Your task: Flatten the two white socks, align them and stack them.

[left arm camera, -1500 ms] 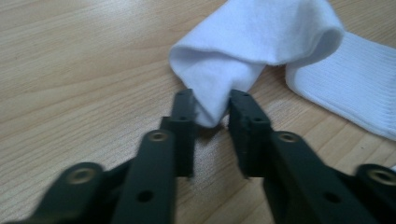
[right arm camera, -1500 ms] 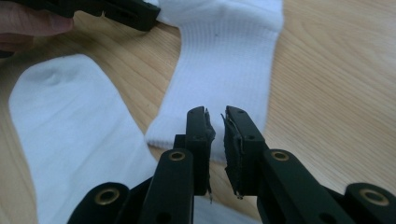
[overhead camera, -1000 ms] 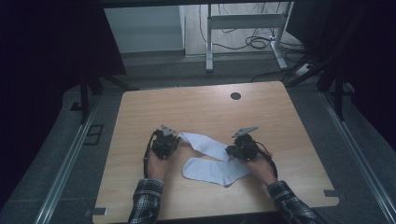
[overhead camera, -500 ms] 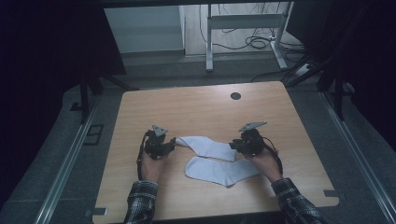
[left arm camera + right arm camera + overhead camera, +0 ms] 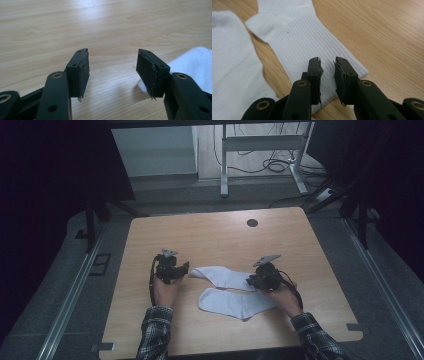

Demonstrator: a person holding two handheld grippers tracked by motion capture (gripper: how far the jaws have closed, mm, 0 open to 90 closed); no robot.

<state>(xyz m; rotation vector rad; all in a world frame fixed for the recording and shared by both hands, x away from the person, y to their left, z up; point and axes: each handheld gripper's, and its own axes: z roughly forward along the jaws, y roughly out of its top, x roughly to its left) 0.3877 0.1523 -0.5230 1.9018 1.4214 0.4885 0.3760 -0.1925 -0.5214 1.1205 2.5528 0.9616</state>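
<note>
Two white ribbed cotton socks lie flat near the front middle of a pale wood-grain counter [image 5: 220,240]. The far white sock [image 5: 224,277] runs from beside the left tongs to the right tongs; the near white sock [image 5: 235,303] lies just in front of it, closer to the person, the two close alongside each other.

Left tongs [image 5: 183,269]: black, two-jaw, held in the person's left hand [image 5: 165,292]. In the left gripper view the left tongs [image 5: 113,67] stand spread wide, nothing between the jaws, bare counter [image 5: 75,25] under the gap; the toe end of the far white sock [image 5: 192,65] sits just beside the right-hand jaw.

Right tongs [image 5: 251,281]: black, held in the person's right hand [image 5: 282,295] at the cuff end of the far sock. In the right gripper view the right tongs [image 5: 327,65] are parted by a narrow gap, hovering over the ribbed cuff of the far white sock [image 5: 307,40]; whether the pads touch the fabric cannot be told. The near white sock [image 5: 229,62] shows to the left.

Sleeves: plaid, at both forearms.

Round dark grommet hole [image 5: 252,223]: far right part of the counter, well apart from the socks.
</note>
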